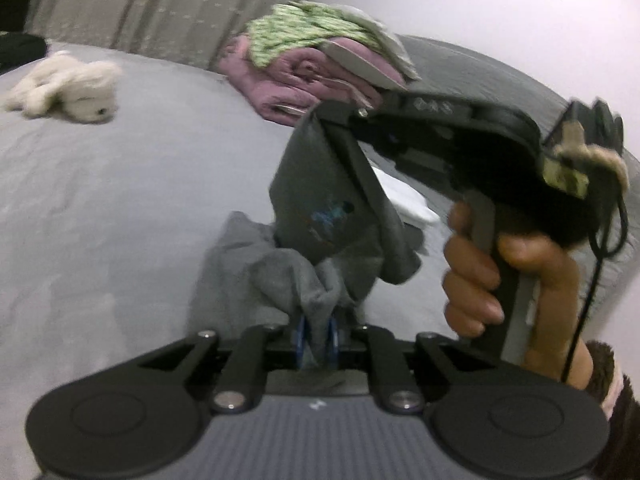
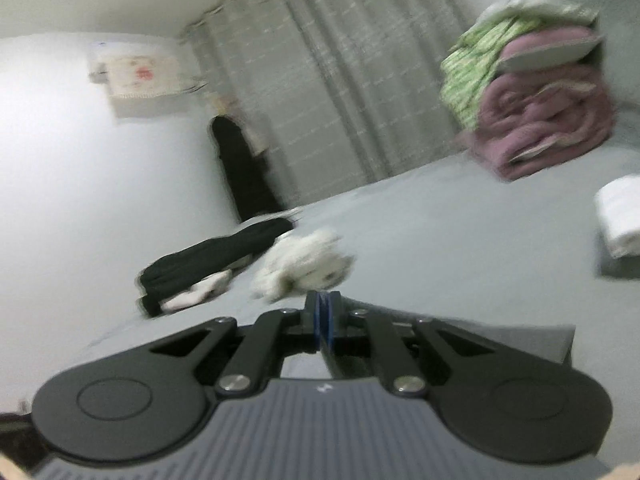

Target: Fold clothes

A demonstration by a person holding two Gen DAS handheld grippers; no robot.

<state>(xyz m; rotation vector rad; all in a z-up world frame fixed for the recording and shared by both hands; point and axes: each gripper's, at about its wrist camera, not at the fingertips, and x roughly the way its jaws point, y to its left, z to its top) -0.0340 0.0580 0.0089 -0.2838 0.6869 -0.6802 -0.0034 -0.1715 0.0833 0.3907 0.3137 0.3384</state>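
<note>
A dark grey garment (image 1: 328, 208) with a small blue print hangs above the grey bed (image 1: 100, 208). In the left wrist view my right gripper (image 1: 320, 110), held by a hand (image 1: 476, 276), comes in from the right and is shut on the garment's top corner. The cloth drops and bunches into my left gripper (image 1: 316, 340), whose blue pads (image 1: 301, 338) close on a lower fold. In the blurred right wrist view, the right gripper (image 2: 324, 320) has its pads together, and grey cloth (image 2: 500, 340) trails off to its right.
A white plush toy (image 1: 68, 88) (image 2: 304, 264) lies on the bed. At the far side sits a pile of pink blanket (image 1: 296, 80) (image 2: 548, 128) under green cloth (image 1: 288, 32). A white folded item (image 1: 404, 196) (image 2: 620, 216) and black clothing (image 2: 216, 256) also lie on the bed.
</note>
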